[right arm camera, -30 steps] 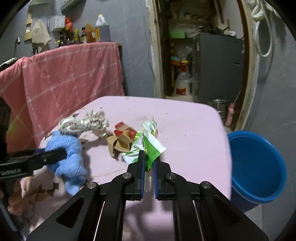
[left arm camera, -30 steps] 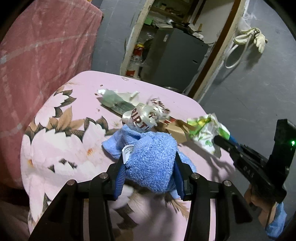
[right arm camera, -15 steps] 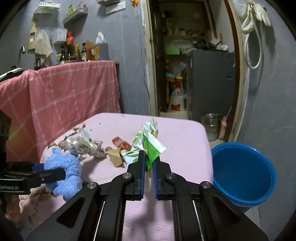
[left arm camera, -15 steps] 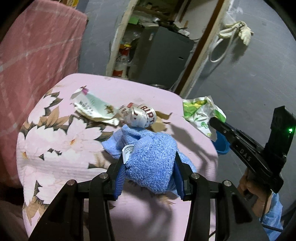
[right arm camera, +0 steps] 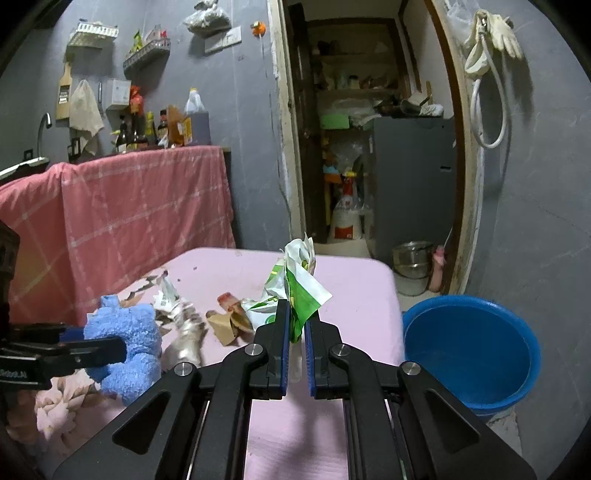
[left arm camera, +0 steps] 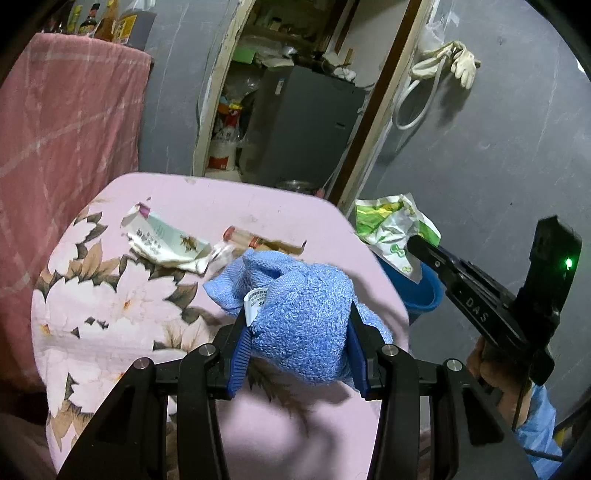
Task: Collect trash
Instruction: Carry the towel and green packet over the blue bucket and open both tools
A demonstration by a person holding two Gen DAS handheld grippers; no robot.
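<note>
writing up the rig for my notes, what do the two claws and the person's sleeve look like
Both claws, left and right, are black frames with silver bolts and blue ribbed pads. The right one carries white "DAS" lettering, a green light on its black box and a thin cable. The sleeve is light blue.

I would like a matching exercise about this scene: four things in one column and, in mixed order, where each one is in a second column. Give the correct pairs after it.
Things
1. blue towel
2. green and white wrapper
3. blue bucket
4. white gloves

Places
A. hanging on the grey wall
B. clamped in the right gripper
C. on the floor beside the pink table
D. clamped in the left gripper

Pairs: 1-D, 2-B, 3-C, 4-A
</note>
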